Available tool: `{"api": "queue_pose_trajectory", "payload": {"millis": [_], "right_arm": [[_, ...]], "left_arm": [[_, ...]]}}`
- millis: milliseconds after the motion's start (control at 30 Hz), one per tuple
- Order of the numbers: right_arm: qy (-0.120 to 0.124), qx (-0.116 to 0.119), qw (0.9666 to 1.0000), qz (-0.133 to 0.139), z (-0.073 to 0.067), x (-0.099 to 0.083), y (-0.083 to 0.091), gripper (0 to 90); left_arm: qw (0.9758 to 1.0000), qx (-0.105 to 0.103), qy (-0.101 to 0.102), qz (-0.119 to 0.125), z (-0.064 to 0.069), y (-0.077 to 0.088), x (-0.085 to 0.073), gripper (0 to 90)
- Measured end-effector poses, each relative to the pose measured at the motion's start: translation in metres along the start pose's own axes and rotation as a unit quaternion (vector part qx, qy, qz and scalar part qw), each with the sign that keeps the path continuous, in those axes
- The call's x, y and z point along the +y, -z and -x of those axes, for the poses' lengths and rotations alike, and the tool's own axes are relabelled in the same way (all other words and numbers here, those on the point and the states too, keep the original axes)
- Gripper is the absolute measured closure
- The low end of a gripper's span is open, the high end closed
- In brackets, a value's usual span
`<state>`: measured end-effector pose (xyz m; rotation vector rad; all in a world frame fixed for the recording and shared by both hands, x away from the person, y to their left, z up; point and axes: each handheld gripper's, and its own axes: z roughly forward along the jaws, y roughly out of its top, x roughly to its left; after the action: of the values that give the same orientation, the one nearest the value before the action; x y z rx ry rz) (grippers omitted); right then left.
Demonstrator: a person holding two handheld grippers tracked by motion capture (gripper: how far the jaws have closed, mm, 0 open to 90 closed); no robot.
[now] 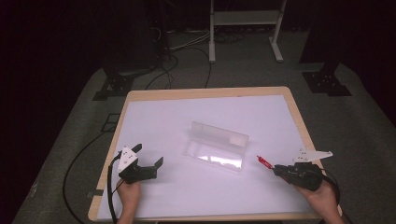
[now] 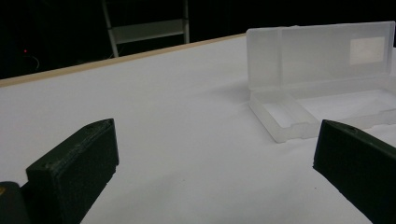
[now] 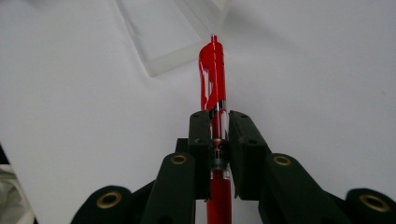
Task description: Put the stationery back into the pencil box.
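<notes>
Clearly, we had a slim red plastic pen (image 3: 213, 74) clamped between the jaws of our right gripper (image 1: 276, 171), held across its barrel with the capped end jutting forward towards the translucent frosted plastic pencil case (image 1: 217, 148), which lay open on the white counter (image 1: 187, 116), lid upright at the back and tray seemingly empty. Our left gripper (image 1: 149, 161) hung just above the counter beside the case, jaws spread wide and grasping nothing. We judged the pen light, stiff and rather slick, best gripped mid-barrel. The case looked light enough to skid, so steadying its near end seemed wise.
</notes>
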<state>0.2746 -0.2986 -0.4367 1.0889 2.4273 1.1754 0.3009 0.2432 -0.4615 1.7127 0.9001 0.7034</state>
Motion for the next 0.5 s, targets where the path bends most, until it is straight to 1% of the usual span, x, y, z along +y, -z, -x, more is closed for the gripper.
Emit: {"api": "queue_pose_trajectory", "payload": {"millis": [67,133,233,300,333,500], "right_arm": [[0.008,0.013,0.9999,0.005,-0.003,0.009,0.002,78.9],[0.012,0.016,0.9998,0.007,-0.004,0.012,0.003,78.9],[0.019,0.027,0.9994,0.01,-0.006,0.021,0.003,78.9],[0.018,0.037,0.9991,0.013,-0.006,0.026,0.002,78.9],[0.021,0.042,0.9988,0.014,-0.006,0.031,0.001,78.9],[0.028,0.054,0.998,0.017,-0.008,0.039,-0.001,78.9]], "left_arm": [[1.0,0.0,0.001,0.0,0.0,0.0,0.0,0.0],[1.0,-0.001,0.001,0.0,0.0,0.0,0.0,0.0],[1.0,-0.001,0.001,0.0,0.0,0.0,0.0,0.0],[1.0,-0.001,0.001,0.0,0.0,0.0,0.0,0.0],[1.0,0.0,0.001,0.0,0.0,0.0,0.0,0.0],[1.0,-0.001,0.002,0.001,0.0,0.0,0.0,0.0]]}}
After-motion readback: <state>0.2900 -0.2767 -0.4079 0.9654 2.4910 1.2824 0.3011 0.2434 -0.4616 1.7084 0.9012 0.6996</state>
